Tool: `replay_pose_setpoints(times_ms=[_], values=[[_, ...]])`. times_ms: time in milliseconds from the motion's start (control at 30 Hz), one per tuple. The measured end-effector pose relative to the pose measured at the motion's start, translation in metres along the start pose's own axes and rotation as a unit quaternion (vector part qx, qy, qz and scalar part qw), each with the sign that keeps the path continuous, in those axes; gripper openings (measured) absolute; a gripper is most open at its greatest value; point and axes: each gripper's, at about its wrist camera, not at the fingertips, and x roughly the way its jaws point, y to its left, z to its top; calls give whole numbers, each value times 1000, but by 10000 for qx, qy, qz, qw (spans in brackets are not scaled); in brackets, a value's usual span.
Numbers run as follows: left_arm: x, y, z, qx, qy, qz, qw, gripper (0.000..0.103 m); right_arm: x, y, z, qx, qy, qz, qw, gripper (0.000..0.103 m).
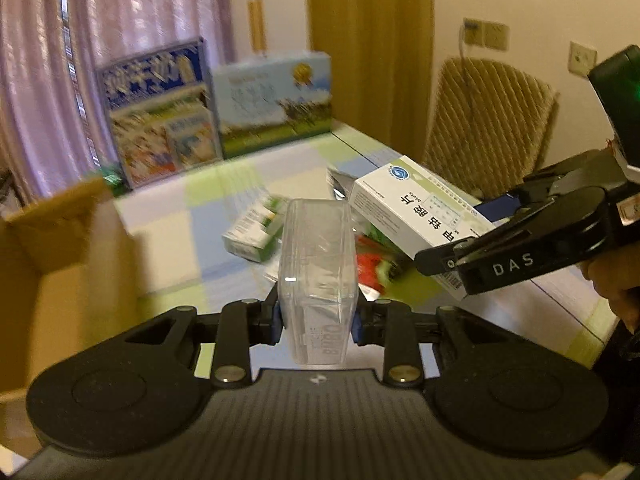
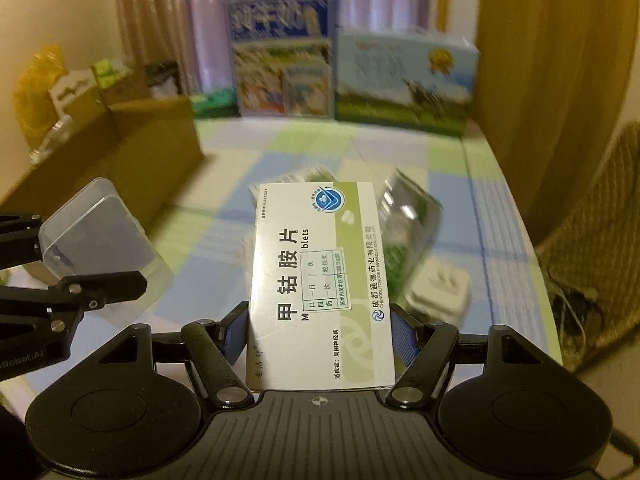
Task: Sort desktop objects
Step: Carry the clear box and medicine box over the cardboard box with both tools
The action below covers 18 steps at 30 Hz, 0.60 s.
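The right gripper (image 2: pixel 320 330) clamps a white medicine box (image 2: pixel 318 280) at frame centre. At left, the left gripper (image 2: pixel 86 268) pinches a clear plastic case (image 2: pixel 100 240) before a cardboard box (image 2: pixel 132 152).

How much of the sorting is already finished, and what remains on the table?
Done: the cardboard box at the left already holds some items. In hand: the left claw grips a clear plastic case; the right claw grips a white medicine box. Left: a small green-white box, a green packet and a white charger on the table.
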Motion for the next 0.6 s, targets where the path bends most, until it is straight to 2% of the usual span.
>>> replay_pose_setpoints(times_ms=[133,300,500,600], values=[[-35,39,13,-36,-191,423,9989,26,-7,38,33,-155,-253,384,9988,68],[-69,107,16,-235,-235,1060,9938,26,1,102,67,-446,-392,935,9938,68],[-81,181,1,-392,-31,1511,9877,26,34,171,93,-630,-295,1391,9878,68],[-79,207,-7,-502,33,1587,9860,26,52,198,101,-681,-187,1524,9858,68]])
